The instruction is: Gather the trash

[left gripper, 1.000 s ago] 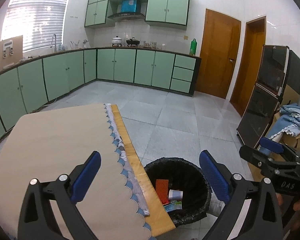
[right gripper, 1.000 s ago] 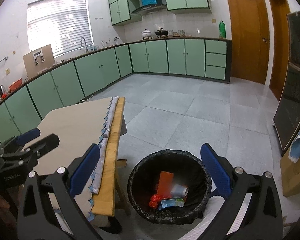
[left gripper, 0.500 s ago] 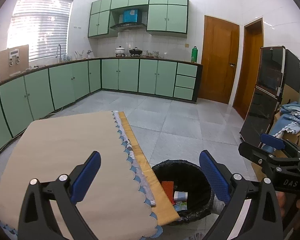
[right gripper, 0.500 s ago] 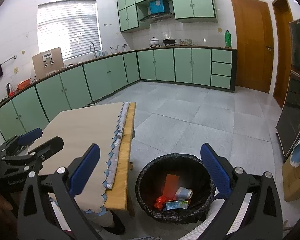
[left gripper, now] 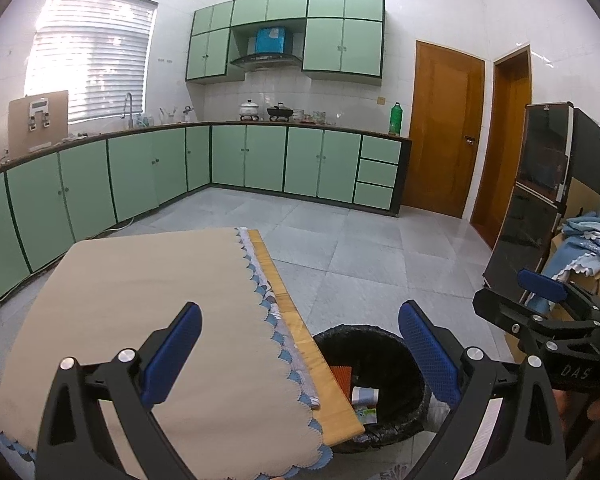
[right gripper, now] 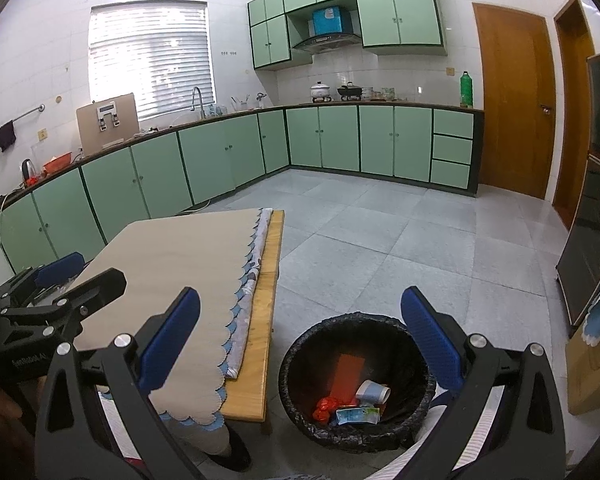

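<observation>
Trash bin (right gripper: 358, 380): round, lined with crinkled black plastic bag, on floor just beside table's near right corner, mouth facing up. Inside: flat orange-red rectangular packet (right gripper: 347, 372), leaning, long axis running from bin bottom up toward far wall; white-and-blue paper cup (right gripper: 373, 392) on its side, open end pointing right; crumpled red wrapper (right gripper: 326, 407); green-and-white pouch (right gripper: 358, 415) lying flat, long axis left-right. Same bin partly hidden by table corner in left wrist view (left gripper: 374, 380).

Left gripper (left gripper: 300, 354): spread wide, nothing between blue textured pads, held over table's right edge and bin. Right gripper (right gripper: 300, 344): likewise fully apart, empty, held above bin and table edge.

Table (right gripper: 266, 292): light wooden top, bare strip along right edge; remainder under beige cloth (left gripper: 140, 300) with blue scalloped trim, smooth, top bare of items.

Room: kitchen, pale grey speckled floor tiles (right gripper: 400, 240), mint-green cabinets (left gripper: 260, 160) with dark edging in L along walls, white wall tiles, window with blinds (left gripper: 88, 52), two brown wooden doors (left gripper: 444, 128), pots on counter, green bottle (left gripper: 396, 118) at counter end. Dark glossy appliance (left gripper: 540, 200) at right.
</observation>
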A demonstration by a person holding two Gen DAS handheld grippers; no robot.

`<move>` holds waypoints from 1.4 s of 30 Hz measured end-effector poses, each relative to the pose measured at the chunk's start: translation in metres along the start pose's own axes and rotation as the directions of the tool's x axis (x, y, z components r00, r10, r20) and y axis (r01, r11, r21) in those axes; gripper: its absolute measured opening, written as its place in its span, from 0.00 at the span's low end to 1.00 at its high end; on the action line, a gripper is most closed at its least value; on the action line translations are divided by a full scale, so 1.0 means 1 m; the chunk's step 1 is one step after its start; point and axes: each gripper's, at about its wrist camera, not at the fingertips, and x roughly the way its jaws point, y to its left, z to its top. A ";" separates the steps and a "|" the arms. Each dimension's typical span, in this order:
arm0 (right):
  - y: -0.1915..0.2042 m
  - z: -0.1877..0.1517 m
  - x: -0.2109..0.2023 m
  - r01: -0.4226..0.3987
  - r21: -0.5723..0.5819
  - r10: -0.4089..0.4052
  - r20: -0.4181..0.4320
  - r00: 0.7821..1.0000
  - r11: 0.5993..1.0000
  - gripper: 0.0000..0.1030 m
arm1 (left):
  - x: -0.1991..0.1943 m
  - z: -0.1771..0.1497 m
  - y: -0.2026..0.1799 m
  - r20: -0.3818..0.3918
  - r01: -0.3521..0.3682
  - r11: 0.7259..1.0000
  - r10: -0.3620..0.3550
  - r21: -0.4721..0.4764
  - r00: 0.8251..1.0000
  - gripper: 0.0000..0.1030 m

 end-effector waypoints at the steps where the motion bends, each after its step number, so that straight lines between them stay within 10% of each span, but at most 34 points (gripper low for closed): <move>1: 0.000 0.000 0.000 -0.001 0.000 0.001 0.001 1.000 1.000 0.95 | 0.000 0.000 0.001 0.001 -0.002 1.000 0.002 -0.001 1.000 0.94; 42: 0.011 0.001 0.002 -0.011 -0.007 0.011 0.004 1.000 1.000 0.95 | -0.008 0.003 0.007 0.008 -0.016 1.000 0.016 -0.014 1.000 0.94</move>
